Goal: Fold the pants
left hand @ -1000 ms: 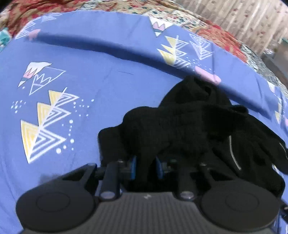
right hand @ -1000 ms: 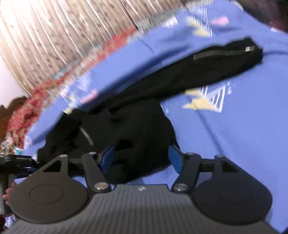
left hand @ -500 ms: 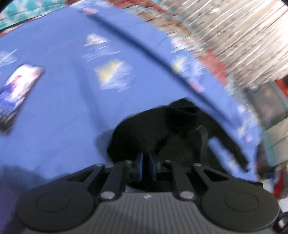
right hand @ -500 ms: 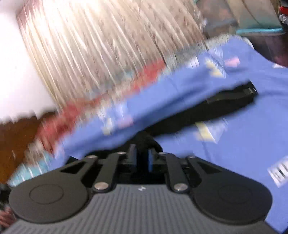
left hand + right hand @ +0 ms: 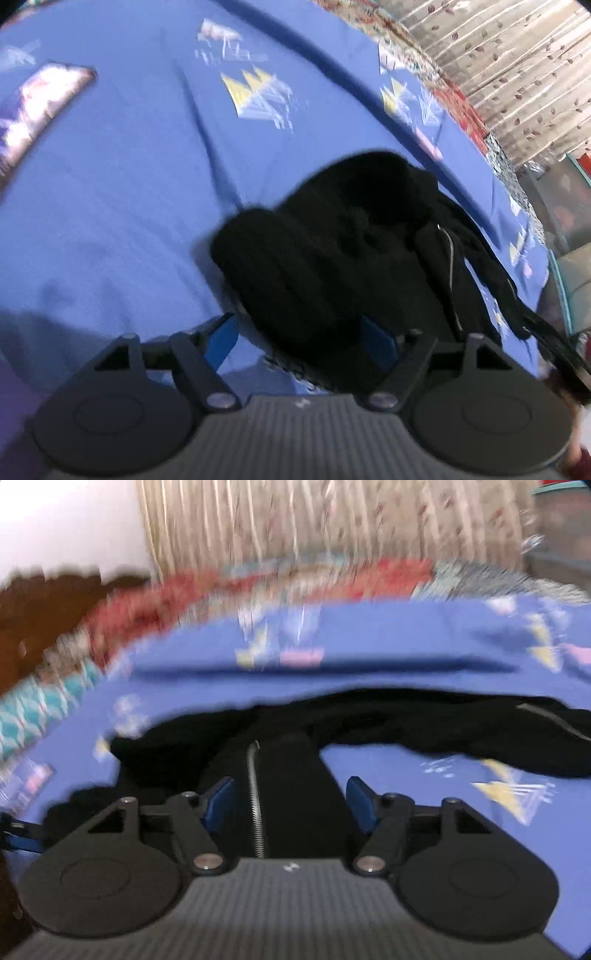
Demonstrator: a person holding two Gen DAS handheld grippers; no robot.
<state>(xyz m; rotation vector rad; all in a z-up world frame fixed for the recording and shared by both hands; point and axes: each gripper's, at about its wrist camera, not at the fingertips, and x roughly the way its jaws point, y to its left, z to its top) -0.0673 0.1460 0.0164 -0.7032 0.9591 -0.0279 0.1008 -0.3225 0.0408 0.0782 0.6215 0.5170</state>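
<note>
Black pants (image 5: 332, 243) lie bunched on the blue patterned bedsheet (image 5: 129, 192). My left gripper (image 5: 301, 332) is open, its blue pads apart on either side of a thick fold of the pants. In the right wrist view the pants (image 5: 424, 727) stretch to the right, with a silver zipper (image 5: 255, 797) running down the part between my fingers. My right gripper (image 5: 291, 805) is open around that part. Both views are blurred.
A flat printed item (image 5: 40, 107) lies on the sheet at the far left. A red patterned quilt (image 5: 258, 587) and a curtain (image 5: 314, 520) are behind the bed. Furniture stands past the bed's right edge (image 5: 569, 221).
Both grippers were shut on the pants half a second ago and have opened. Both cameras have swung, and the pants now lie lower on the sheet.
</note>
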